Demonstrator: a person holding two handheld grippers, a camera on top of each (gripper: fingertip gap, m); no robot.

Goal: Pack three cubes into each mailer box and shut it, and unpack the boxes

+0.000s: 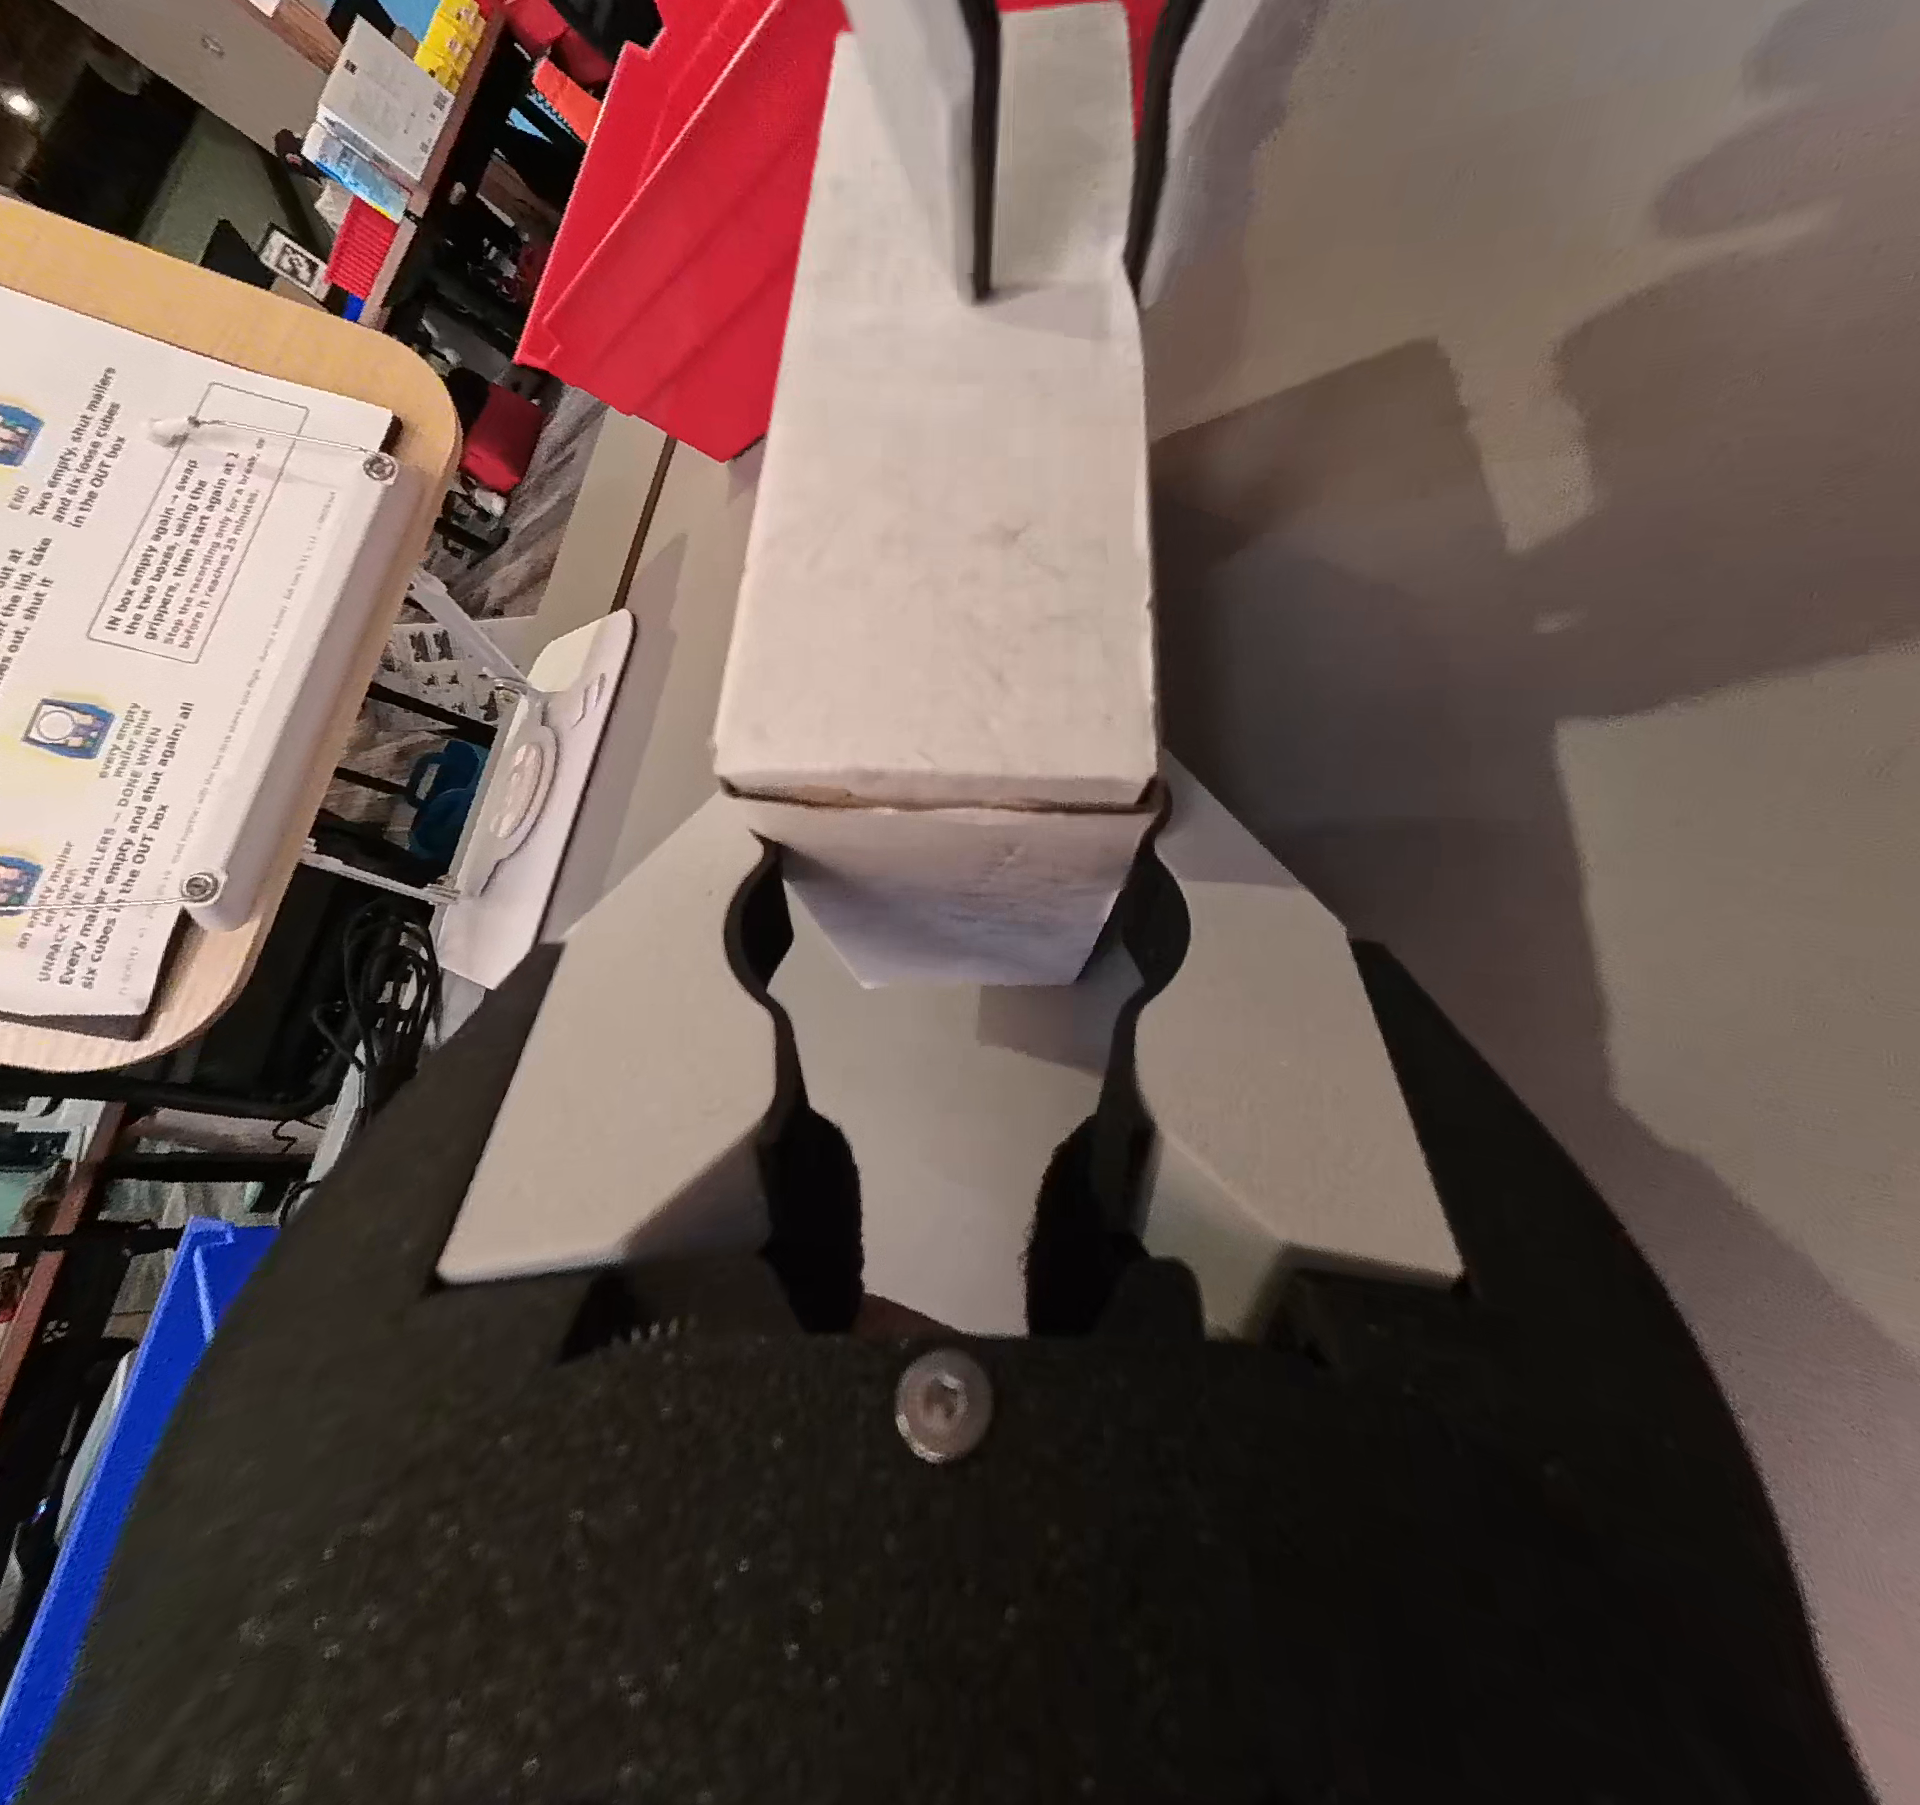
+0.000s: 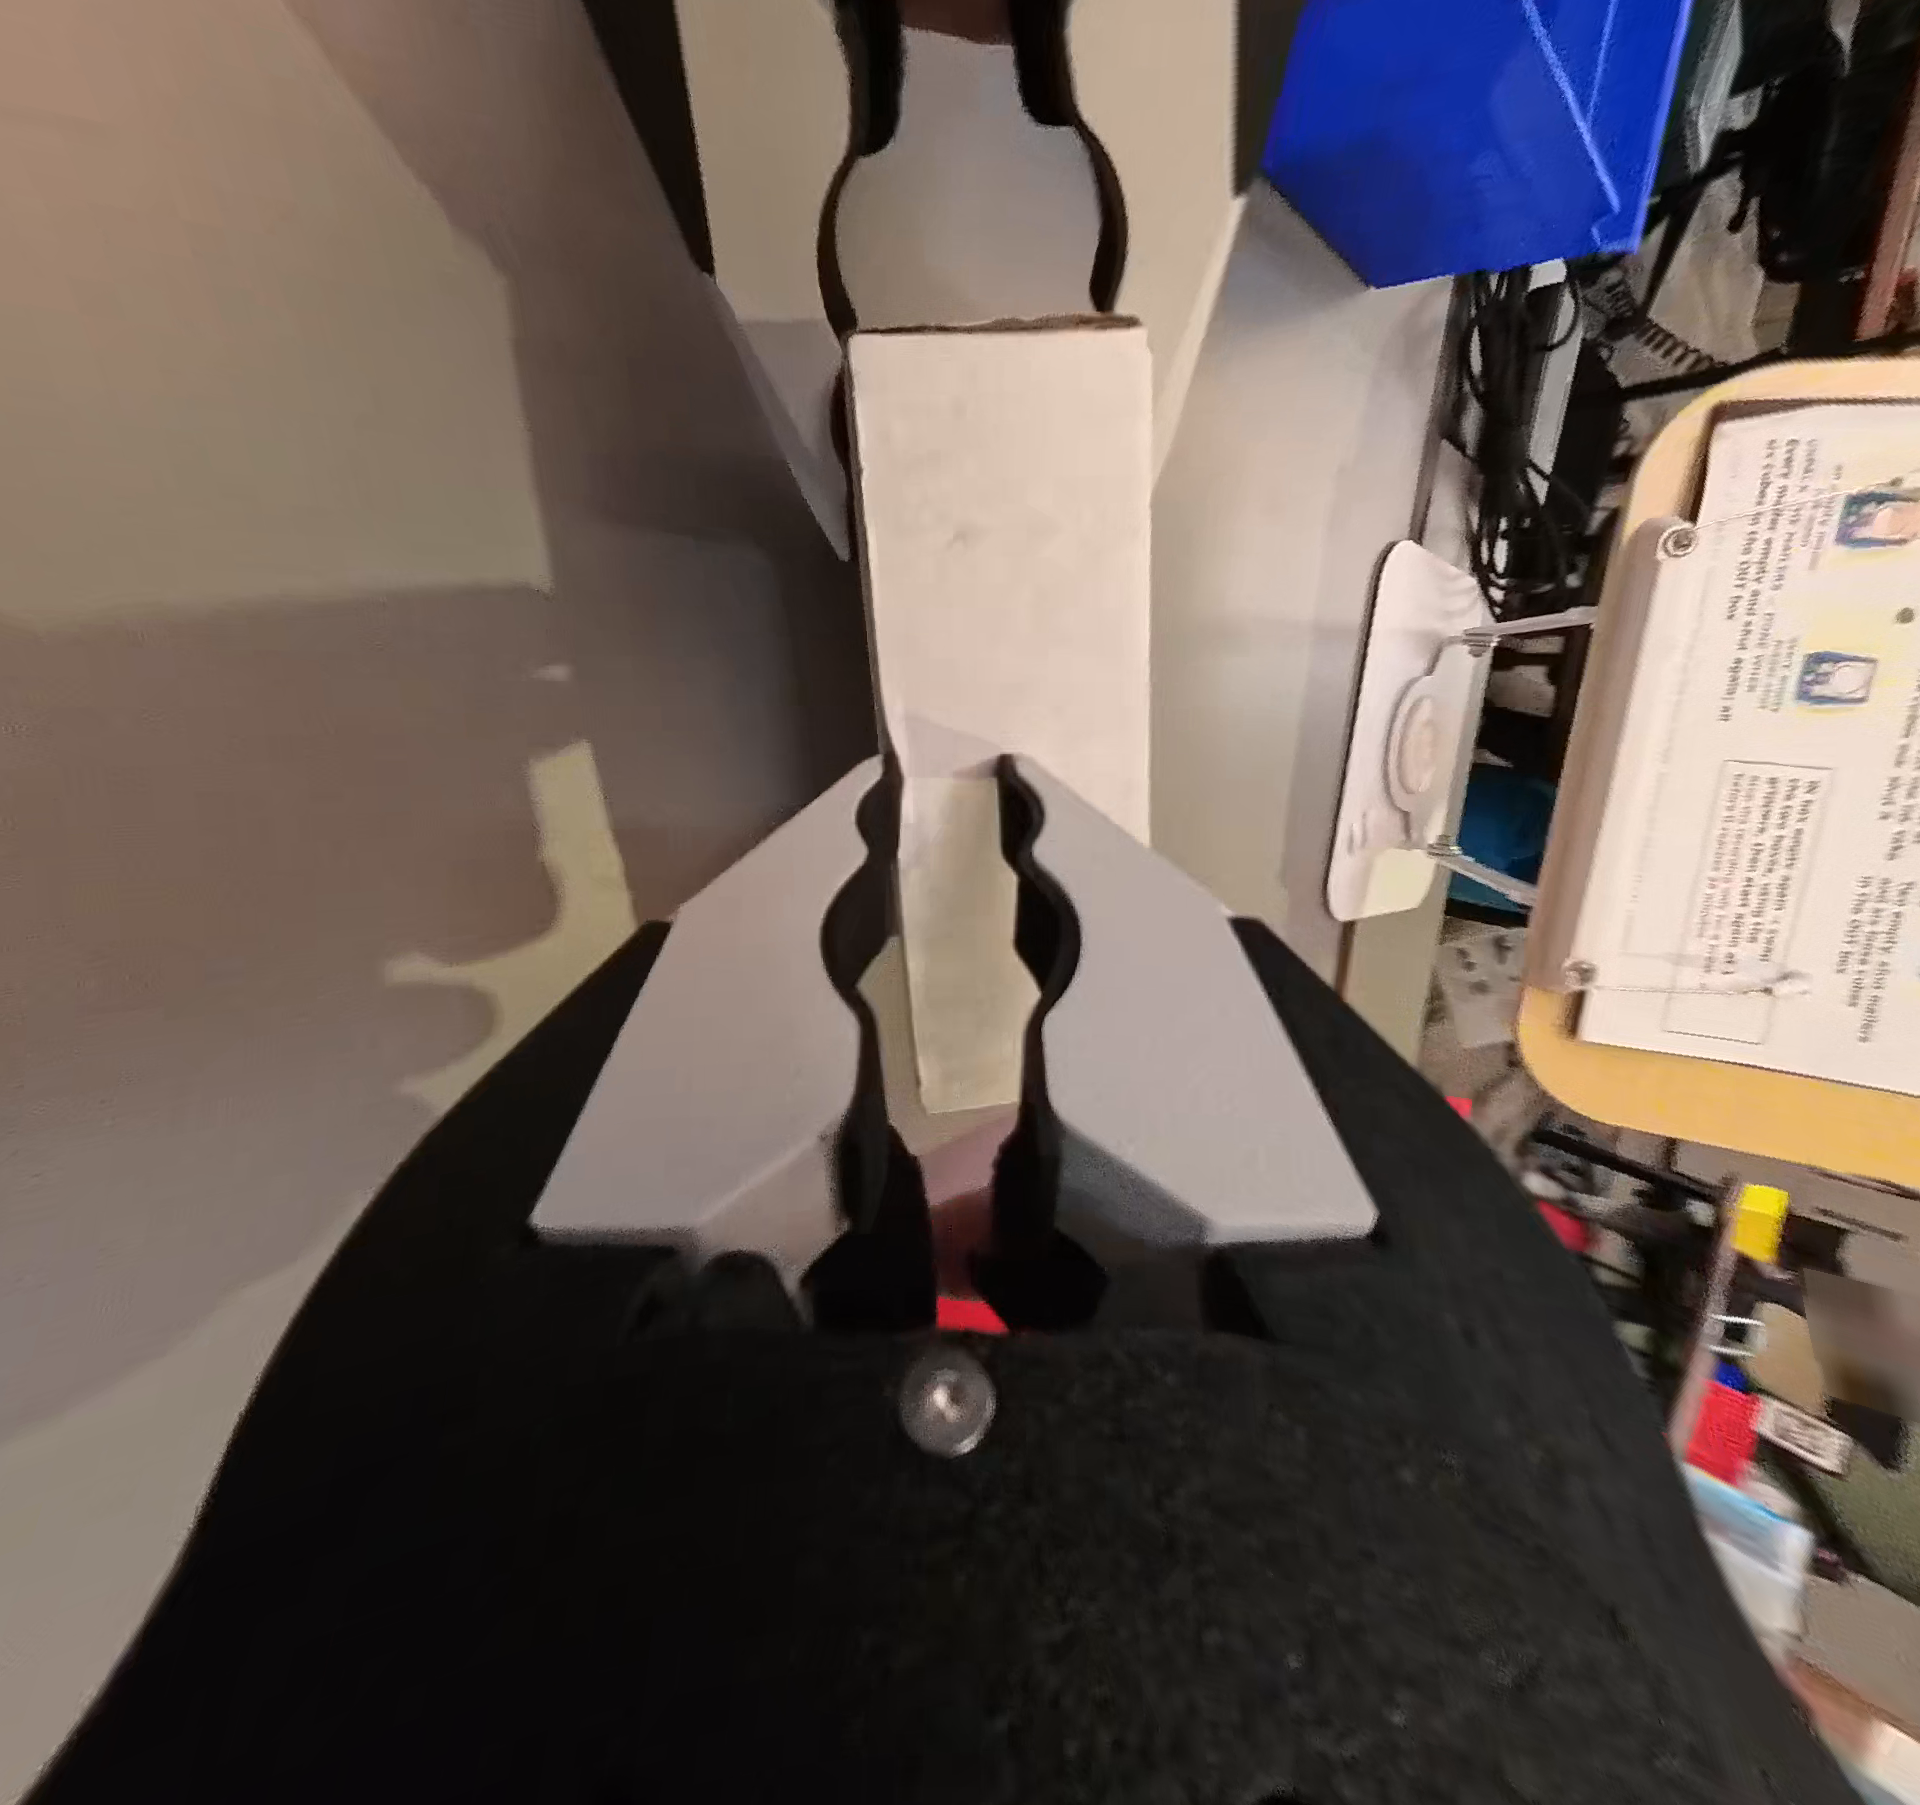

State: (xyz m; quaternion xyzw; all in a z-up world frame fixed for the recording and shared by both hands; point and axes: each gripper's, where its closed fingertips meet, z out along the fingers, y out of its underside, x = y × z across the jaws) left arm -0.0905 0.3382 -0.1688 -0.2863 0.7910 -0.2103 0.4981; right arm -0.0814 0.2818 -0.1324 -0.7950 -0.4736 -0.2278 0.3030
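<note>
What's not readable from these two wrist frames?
- White cardboard mailer box contents: shut, walls hide any cubes, both views.
- Red plastic bin interior: left wrist view, box and top edge cut it off.
- Blue plastic bin interior: right wrist view, cut off, blurred.
- Right gripper contact point: motion blur.

White mailer box [image 1: 935,550] spans the gap between both grippers — left gripper [image 1: 956,882] clamped on one end, right gripper [image 2: 951,820] on the other, so no passage along that line. Grey tabletop [image 1: 1558,197] beside the box is bare — open room there. On the other side: red bin [image 1: 686,228] close to the box's far end, wooden stand with instruction sheet [image 1: 197,612] off the table edge, blue bin [image 2: 1475,82] near the left gripper's end.
</note>
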